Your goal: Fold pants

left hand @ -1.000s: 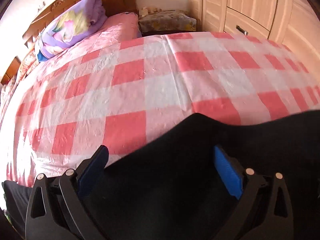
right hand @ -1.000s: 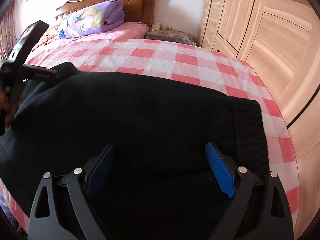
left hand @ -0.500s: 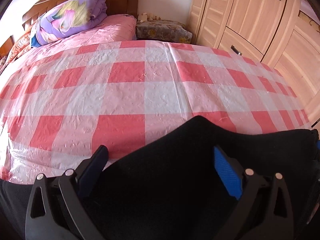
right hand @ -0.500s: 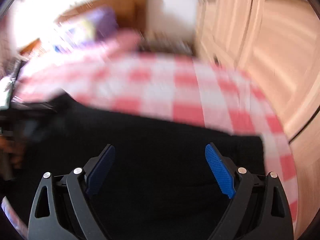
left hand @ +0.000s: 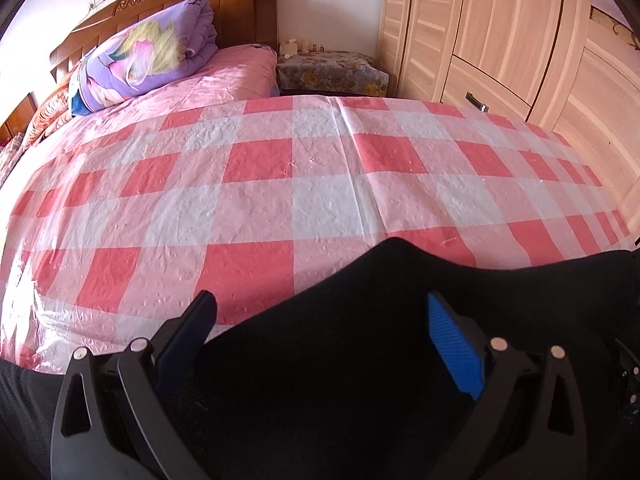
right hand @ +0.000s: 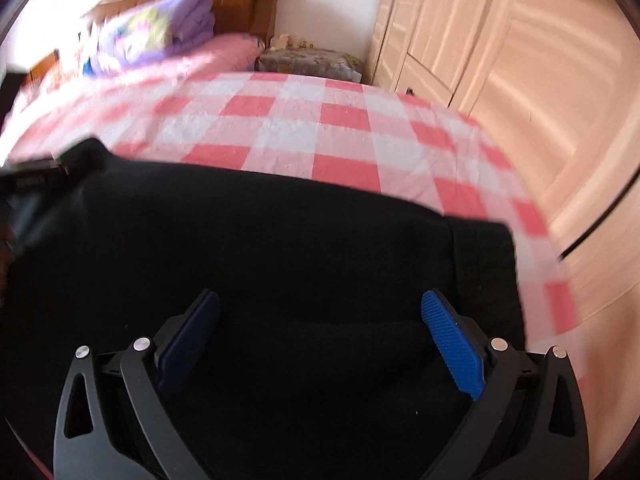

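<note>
Black pants [left hand: 500, 288] lie spread across the near end of a bed with a pink checked sheet [left hand: 260, 168]. My left gripper [left hand: 320, 304] hovers open over their upper edge, blue pads wide apart and gripping nothing. In the right wrist view the pants [right hand: 280, 232] fill the lower half, with a ribbed band [right hand: 484, 264] at their right end. My right gripper [right hand: 320, 300] is above the cloth and its jaws are opening. The fabric lies under them and is not pinched. The left tool's dark body [right hand: 32, 178] shows at the left edge, by a raised corner of the pants.
A rolled purple quilt [left hand: 152, 52] rests against the wooden headboard [left hand: 208, 4] at the far end. A cloth-covered nightstand [left hand: 332, 72] stands beside the bed. Wooden wardrobe doors [left hand: 500, 40] run along the right side, close to the bed's edge.
The left view has rolled level and tipped up, so more of the headboard and wardrobe shows. The right view has shifted sideways with motion blur. Both grippers stay over the pants.
</note>
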### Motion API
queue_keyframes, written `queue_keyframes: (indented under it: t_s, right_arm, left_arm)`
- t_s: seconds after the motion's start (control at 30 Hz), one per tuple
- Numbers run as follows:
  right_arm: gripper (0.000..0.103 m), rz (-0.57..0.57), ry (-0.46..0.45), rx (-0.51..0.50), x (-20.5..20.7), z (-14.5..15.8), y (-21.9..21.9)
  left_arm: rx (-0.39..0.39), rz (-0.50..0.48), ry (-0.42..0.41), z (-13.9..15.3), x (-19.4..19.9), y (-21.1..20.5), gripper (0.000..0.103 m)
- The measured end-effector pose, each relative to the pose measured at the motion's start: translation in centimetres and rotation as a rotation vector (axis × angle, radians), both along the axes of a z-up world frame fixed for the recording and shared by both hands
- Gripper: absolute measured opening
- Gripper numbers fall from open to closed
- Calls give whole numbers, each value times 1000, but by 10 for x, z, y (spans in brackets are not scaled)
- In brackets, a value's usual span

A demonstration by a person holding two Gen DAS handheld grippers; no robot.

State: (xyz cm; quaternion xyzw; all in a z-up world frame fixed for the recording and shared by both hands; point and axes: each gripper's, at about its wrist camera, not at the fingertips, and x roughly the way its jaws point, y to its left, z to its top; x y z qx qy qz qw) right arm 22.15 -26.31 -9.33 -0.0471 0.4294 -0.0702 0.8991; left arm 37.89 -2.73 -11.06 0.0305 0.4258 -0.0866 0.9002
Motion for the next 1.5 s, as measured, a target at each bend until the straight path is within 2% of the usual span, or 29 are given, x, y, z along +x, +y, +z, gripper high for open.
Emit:
queue_keyframes:
  t_s: [0.13,0.2,0.27,0.37,0.43,0.5,0.6,0.7,0.73,0.77,0.83,0.87,0.9,1.0,1.03,1.1,1.17,1.23,1.33,1.4,1.47,1.5]
  right_arm:
    - [98,-22,-34,-38,-21,19,10]
    - [98,29,-67,3,-35,25,19]
    - [98,85,-44,36,-40,22,26]
    - [98,104,27,9,-43,3,26]
    - [98,127,25,27,-48,-3,23]
    - [98,126,22,24,-52,-1,24]
    - [98,80,-5,22,-55,15,34]
    - [98,139,-87,54,-60,37,62]
    - [98,167,-101,58,-60,41,72]
    - [98,247,-113,83,-60,45,94]
    - [98,330,-121,96,-58,47,123]
    - [98,348,-123,87,-58,47,134]
    - [98,368,-127,82,-58,47,144]
    - [98,415,-135,105,-60,47,161]
    - [98,424,-133,110,-62,45,165]
    - [98,432,-125,121,-63,41,170]
    - [98,437,-105,142,-63,35,174]
    - [98,440,-86,152,-62,27,179]
    - [98,443,-68,155,-64,19,183]
    - [98,443,-57,154,-65,14,184]
    - [98,441,-53,148,-65,12,184]
    - [98,439,-51,148,-66,12,183]
  left_arm:
    - [-13,0,1,1,0,1,102]
    - [-15,3,-14,3,-3,1,102]
    - [-10,34,-37,12,-11,5,101]
    - [-68,19,-103,44,-47,17,102]
    - [-102,2,-158,62,-81,38,102]
    - [-79,12,-178,67,-104,63,102]
    - [-18,110,-131,48,-130,128,102]
    - [2,248,-72,28,-144,189,102]
    - [-46,287,-44,20,-151,217,102]
    - [-70,306,-32,15,-154,231,102]
    - [-119,343,28,0,-159,262,101]
    - [-188,332,31,-2,-166,276,101]
    - [-245,327,13,1,-175,285,101]
    - [-469,405,-82,19,-220,333,101]
    - [-596,435,-130,23,-240,358,101]
    - [-760,532,-186,22,-271,404,101]
    - [-857,595,-202,14,-288,439,101]
    - [-914,638,-193,5,-297,464,101]
    - [-1004,623,-163,-7,-296,485,101]
    - [-981,633,-139,-9,-291,486,101]
    - [-886,688,-115,-9,-285,487,101]
    - [-871,696,-111,-9,-281,490,101]
